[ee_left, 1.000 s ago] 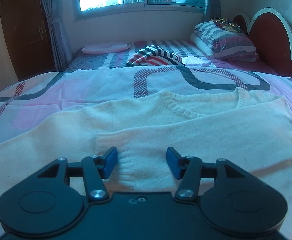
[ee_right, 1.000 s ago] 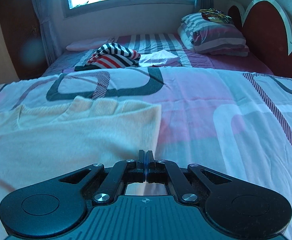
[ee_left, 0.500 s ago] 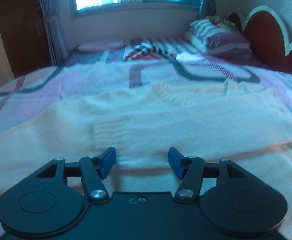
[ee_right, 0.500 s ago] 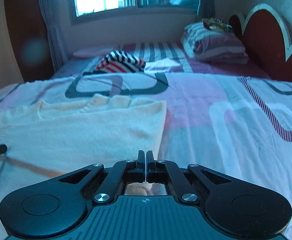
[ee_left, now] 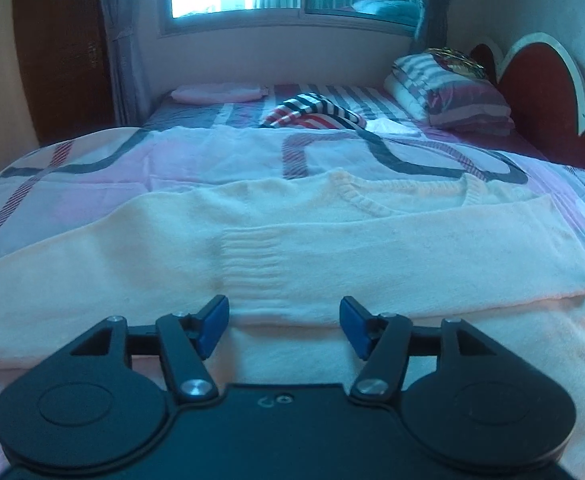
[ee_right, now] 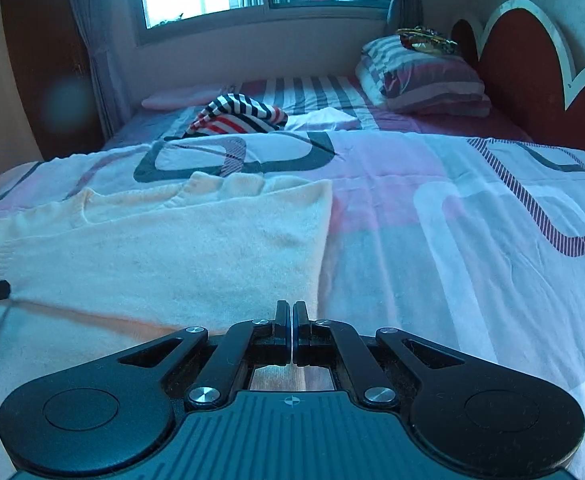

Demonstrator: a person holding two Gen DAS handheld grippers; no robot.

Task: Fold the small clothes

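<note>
Your left gripper (ee_left: 283,326) is spread and empty, the cream sweater (ee_left: 332,248) at twelve o'clock, one sleeve folded across. Your right gripper (ee_right: 291,320) is clenched on nothing. Next, likely fold the other sleeve, at nine o'clock.

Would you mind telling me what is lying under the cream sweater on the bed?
The cream sweater lies flat on the patterned bedspread, which shows all around it. One sleeve is folded across its front. Whatever is beneath the sweater's middle is covered and cannot be seen.
</note>
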